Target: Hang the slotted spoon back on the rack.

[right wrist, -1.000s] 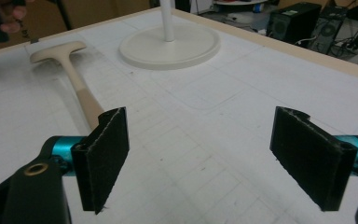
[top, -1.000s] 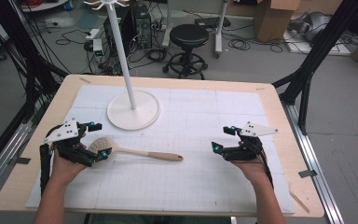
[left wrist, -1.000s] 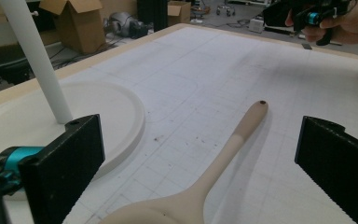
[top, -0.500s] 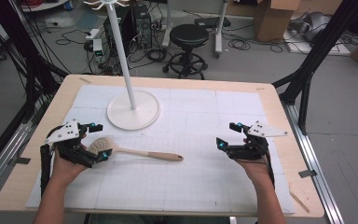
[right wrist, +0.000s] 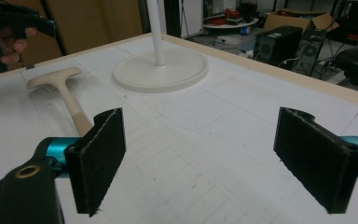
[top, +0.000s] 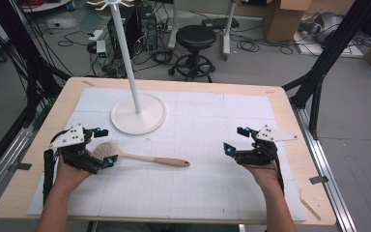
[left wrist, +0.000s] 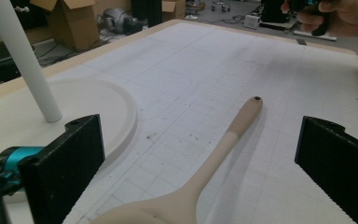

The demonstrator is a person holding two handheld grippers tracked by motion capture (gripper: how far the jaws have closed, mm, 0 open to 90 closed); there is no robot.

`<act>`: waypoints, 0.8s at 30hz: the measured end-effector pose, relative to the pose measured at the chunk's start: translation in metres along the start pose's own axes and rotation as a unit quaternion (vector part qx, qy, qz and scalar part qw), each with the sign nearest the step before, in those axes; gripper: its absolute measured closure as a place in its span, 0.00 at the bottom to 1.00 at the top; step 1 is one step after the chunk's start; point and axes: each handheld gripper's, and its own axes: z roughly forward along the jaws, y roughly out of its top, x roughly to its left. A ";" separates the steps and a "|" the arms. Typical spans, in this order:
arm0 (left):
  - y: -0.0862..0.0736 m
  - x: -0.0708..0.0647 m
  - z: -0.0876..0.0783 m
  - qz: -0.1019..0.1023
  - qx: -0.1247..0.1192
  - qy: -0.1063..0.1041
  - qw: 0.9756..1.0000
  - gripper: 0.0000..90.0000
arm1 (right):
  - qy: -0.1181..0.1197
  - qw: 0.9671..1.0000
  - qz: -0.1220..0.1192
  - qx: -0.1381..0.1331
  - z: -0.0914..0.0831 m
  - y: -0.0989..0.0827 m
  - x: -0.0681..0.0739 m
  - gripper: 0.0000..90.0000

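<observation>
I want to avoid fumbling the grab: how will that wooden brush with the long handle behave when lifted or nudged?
The wooden brush looks rigid, so it probably won't flex. Its round head is bulkier than the slim handle, so gripped near the head by the left gripper it should hang fairly balanced. The smooth, rounded handle may slip or pivot if pushed.

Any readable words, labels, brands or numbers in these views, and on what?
None can be read.
The brush, the white stand and both claws, left and right, bear no visible text.
The cardboard boxes on the floor show no legible print.
</observation>
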 end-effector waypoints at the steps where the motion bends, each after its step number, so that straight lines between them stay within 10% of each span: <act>1: 0.000 0.000 0.001 0.001 0.001 -0.003 1.000 0.02 | 0.000 1.000 0.003 0.001 0.000 0.000 0.001 0.18; 15: 0.024 0.004 0.019 0.007 0.038 -0.033 0.999 0.02 | 0.008 1.000 0.005 0.004 0.002 0.000 -0.001 0.18; 24: 0.044 0.003 0.066 0.034 0.149 -0.071 0.986 0.02 | 0.011 1.000 -0.001 0.011 0.004 -0.001 0.000 0.18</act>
